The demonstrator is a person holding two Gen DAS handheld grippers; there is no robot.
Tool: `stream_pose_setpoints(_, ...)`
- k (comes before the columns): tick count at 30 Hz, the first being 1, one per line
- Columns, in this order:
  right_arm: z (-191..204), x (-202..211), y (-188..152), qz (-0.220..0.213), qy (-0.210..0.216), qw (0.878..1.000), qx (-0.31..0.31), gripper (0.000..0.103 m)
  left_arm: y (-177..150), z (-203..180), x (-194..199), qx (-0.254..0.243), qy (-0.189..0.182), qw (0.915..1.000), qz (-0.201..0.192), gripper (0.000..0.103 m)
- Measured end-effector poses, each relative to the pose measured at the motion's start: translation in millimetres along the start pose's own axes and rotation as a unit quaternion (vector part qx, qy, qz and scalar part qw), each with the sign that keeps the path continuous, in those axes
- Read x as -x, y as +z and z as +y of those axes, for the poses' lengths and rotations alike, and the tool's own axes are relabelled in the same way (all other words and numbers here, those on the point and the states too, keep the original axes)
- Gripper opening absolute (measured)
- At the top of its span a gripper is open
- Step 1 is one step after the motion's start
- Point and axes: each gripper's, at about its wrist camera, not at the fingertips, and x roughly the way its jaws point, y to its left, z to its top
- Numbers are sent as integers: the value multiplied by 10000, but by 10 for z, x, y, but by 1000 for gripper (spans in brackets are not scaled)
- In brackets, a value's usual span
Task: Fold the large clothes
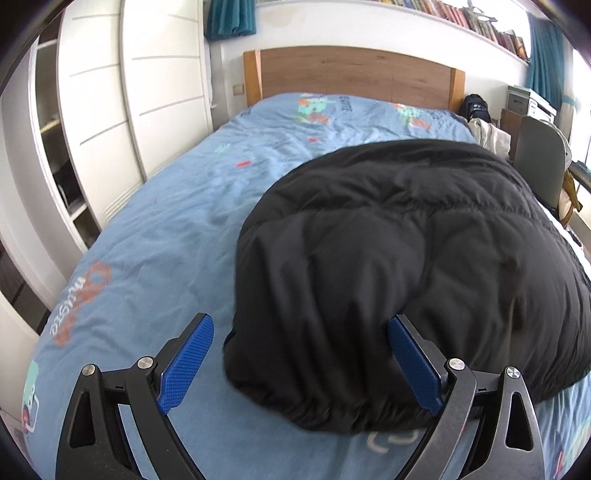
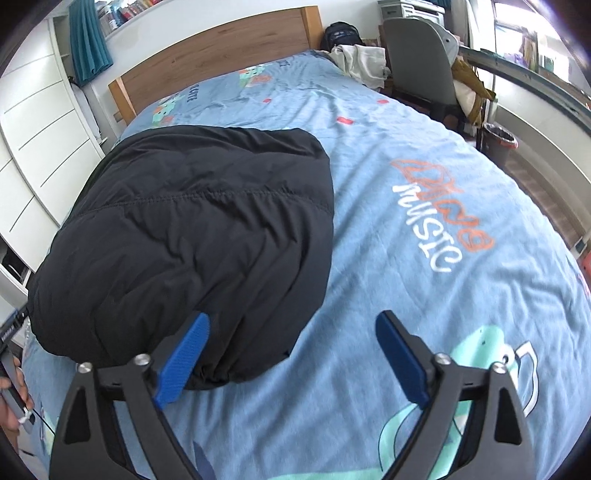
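Blue bedspread (image 2: 406,155) under folded black jacket (image 2: 192,229); both grippers' fingers (image 1: 192,354) (image 2: 184,358) spread, empty.

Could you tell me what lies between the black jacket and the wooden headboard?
Only bare blue bedspread with printed patterns lies between the black jacket and the wooden headboard; the left wrist view shows this stretch best.

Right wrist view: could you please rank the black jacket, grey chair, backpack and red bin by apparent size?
1. black jacket, though nearest the camera
2. grey chair
3 and 4. backpack and red bin look alike; unranked.
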Motion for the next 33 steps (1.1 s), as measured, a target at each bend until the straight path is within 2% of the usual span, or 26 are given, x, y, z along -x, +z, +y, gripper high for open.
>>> stream_pose_setpoints(4, -40, 45, -92, 46, 69, 9998, -178, 95, -129, 140, 23, 83, 39, 9999, 132, 98)
stream_pose_setpoints(13, -22, 55, -253, 163, 206, 9988, -409, 97, -387, 561, -17, 282, 77, 9986, 451, 99)
stream_pose_setpoints(23, -59, -76, -175, 194, 636, 9944, -820, 98, -342, 815, -98, 599, -67, 9964, 594, 99)
stream_pose_setpoints(26, -131, -167, -96, 278, 825, 9915, -967, 100, -235, 948, -146, 917, -449, 9929, 611, 99)
stream_pose_setpoints(29, -232, -272, -11, 336, 1120, 9852, -1256, 103, -78, 1118, -243, 1385, -1017, 9828, 678, 99)
stream_pose_setpoints(30, -280, -318, 21, 348, 1259, 9816, -1396, 103, -9, 1193, -327, 1608, -1378, 9743, 762, 99)
stream_pose_setpoints(33, -402, -492, 110, 457, 1512, 9720, -1738, 103, 123, 1308, -557, 1904, -1948, 9569, 1002, 99)
